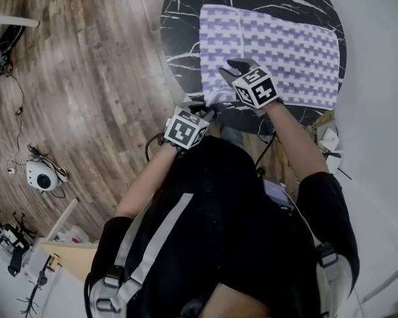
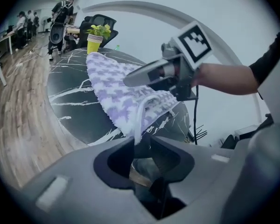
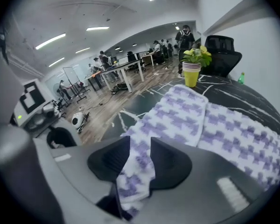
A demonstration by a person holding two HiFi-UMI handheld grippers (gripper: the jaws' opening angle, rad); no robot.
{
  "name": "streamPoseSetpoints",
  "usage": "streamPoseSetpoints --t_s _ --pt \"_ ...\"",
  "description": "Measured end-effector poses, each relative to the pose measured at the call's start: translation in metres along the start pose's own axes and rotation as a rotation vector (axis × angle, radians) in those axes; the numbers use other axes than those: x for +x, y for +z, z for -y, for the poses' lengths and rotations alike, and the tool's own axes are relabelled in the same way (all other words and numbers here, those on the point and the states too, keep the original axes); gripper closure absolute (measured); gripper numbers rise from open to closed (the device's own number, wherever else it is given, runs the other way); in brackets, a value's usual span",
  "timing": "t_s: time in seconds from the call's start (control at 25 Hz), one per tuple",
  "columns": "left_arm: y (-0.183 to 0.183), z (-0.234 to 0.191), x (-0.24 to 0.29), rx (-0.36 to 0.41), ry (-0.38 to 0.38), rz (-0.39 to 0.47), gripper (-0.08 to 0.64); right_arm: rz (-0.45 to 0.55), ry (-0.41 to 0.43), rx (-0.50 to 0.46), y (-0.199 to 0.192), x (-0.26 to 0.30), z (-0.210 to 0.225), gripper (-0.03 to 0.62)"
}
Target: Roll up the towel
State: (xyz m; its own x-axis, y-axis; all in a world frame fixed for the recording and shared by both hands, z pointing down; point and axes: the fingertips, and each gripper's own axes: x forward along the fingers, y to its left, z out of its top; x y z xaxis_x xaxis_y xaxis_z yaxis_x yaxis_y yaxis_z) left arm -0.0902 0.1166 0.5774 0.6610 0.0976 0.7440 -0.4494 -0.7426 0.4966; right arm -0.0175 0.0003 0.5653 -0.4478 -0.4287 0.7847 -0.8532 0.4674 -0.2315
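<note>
Our left gripper [image 1: 200,106] pinches the white hem at the near corner of the purple-checked towel [image 1: 285,45], jaws narrow; our right gripper [image 1: 231,67] clamps a lifted fold just beside it. The towel lies spread across the round black marble table [image 1: 179,45].

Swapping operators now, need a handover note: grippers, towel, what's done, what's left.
Left gripper: shut on the towel's near left corner hem.
Right gripper: shut on the near edge, further right.
Towel: spread on the round table, near edge raised at the grips.
Done: both grips taken.
To do: the whole roll; no turn made yet.
</note>
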Motion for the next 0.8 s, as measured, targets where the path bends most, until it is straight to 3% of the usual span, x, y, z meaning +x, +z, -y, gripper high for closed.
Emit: streamPoseSetpoints --t_s 0.12,0.24,0.4,0.64,0.72,0.76,0.8 --pt "-0.004 -0.004 0.0 0.002 -0.003 -0.015 0.445 -0.007 0.062 -0.025 -0.021 -0.011 -0.028 0.448" --pt "-0.006 -0.003 0.002 0.028 0.002 -0.035 0.446 0.051 0.112 -0.038 -0.026 -0.028 -0.042 0.446" --pt "-0.007 -0.005 0.005 0.007 0.022 -0.027 0.446 0.098 0.149 -0.103 -0.03 -0.046 -0.048 0.417" --pt "-0.009 -0.009 0.008 -0.03 0.123 -0.011 0.482 -0.011 0.191 -0.302 -0.063 -0.045 -0.055 0.405" --pt "-0.008 -0.012 0.009 -0.052 0.168 0.003 0.517 -0.057 0.141 -0.392 -0.076 -0.041 -0.049 0.466" --pt "-0.008 -0.012 0.01 -0.064 0.188 0.011 0.522 -0.066 0.118 -0.436 -0.081 -0.039 -0.047 0.541" --pt "-0.009 -0.012 0.009 -0.074 0.208 0.016 0.532 -0.069 0.107 -0.473 -0.085 -0.039 -0.046 0.554"
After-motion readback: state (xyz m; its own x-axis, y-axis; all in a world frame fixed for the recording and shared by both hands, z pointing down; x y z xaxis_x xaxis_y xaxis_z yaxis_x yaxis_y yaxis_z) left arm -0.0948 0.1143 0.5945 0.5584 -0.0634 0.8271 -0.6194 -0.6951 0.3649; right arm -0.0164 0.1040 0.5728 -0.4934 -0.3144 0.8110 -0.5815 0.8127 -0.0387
